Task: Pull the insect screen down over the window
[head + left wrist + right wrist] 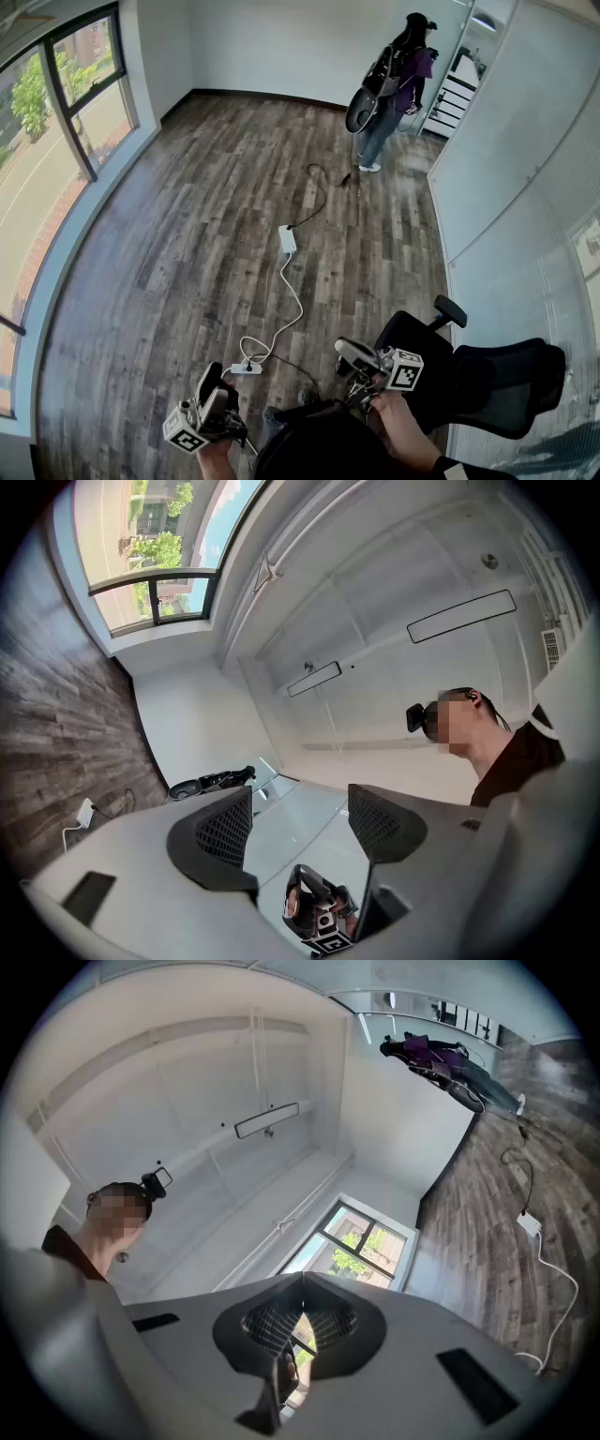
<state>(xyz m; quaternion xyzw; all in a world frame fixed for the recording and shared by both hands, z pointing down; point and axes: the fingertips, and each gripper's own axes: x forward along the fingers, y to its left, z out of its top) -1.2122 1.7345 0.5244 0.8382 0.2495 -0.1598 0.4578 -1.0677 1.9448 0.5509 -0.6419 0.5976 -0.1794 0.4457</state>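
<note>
The window [42,131] curves down the upper left of the head view, well apart from the left gripper [214,386] at the bottom edge, jaws apart around nothing, and the right gripper [349,351], jaws shut empty, beside a black chair [497,384].

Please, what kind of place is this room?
Probably a nearly bare office room, though I cannot be sure. It has a wood-plank floor, a long window along one side, pale partition panels on the other, a black office chair, and a white cable lying on the floor.
</note>
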